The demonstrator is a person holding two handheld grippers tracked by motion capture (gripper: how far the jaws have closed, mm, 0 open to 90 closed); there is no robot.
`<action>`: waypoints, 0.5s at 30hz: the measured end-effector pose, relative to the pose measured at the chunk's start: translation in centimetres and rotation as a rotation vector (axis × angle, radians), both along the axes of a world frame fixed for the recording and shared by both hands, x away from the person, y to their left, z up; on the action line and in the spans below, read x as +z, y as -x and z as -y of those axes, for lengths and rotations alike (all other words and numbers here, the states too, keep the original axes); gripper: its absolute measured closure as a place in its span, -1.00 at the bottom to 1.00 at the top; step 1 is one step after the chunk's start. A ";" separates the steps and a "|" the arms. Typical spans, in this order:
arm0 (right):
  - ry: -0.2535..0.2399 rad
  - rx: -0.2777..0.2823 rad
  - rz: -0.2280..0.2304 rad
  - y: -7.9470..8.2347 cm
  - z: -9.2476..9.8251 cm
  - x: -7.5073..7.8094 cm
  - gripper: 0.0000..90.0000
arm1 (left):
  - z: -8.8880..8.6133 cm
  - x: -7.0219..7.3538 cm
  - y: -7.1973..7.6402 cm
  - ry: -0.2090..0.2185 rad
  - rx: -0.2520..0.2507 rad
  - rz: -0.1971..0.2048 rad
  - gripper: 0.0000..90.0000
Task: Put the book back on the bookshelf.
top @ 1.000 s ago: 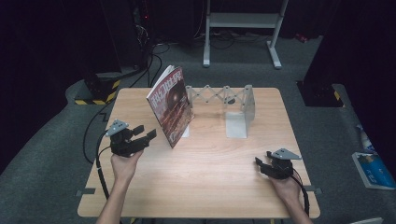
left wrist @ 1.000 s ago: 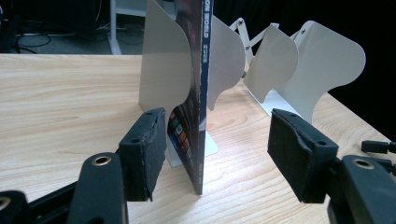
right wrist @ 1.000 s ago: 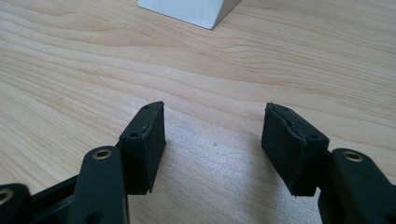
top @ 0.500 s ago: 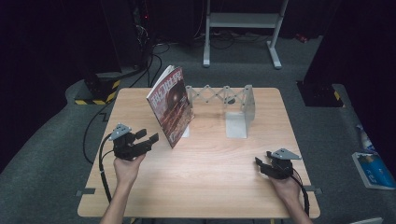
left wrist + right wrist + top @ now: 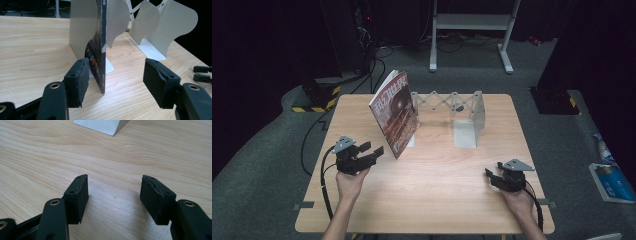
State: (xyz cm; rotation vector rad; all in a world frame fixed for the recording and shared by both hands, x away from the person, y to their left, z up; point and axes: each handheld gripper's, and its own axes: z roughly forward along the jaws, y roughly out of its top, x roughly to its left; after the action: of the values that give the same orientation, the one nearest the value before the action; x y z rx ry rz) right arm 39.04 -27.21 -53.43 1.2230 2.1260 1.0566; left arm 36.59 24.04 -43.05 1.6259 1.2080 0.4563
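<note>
Left gripper (image 5: 374, 151) stands open beside the book (image 5: 395, 114), jaws apart with the book's lower edge (image 5: 103, 82) between them; the left gripper view shows daylight on both sides, so no pad presses on it. Right gripper (image 5: 492, 176) rests open on the tabletop (image 5: 437, 175), well apart from the book, nothing between its jaws. Book stands tilted near the tabletop's far left, leaning on the end plate of the expanding bookend rack (image 5: 452, 107).

Risk, as judged: the book is thin, glossy and balanced on one edge. A closing jaw that meets the cover first on one side would push it sideways and topple it off its support. A shallow grip at the corner may let it pivot or slip. The right gripper is too far off to steady it.
</note>
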 end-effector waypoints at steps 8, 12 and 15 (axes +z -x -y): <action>0.000 0.000 0.000 0.0 0.0 0.0 -0.12 | 0.3 -0.5 0.3 -0.006 -0.010 0.002 -0.16; 0.000 0.000 0.000 0.0 0.0 0.0 -0.12 | 0.5 -0.7 0.4 -0.008 -0.014 0.002 -0.16; 0.000 0.000 0.000 0.0 0.0 0.0 -0.12 | 0.6 -0.9 0.5 -0.006 -0.014 0.003 -0.16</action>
State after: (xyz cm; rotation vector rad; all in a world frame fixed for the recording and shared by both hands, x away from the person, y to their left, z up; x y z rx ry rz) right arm 39.04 -27.20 -53.43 1.2232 2.1258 1.0567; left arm 36.10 23.44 -43.96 1.6373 1.1931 0.4540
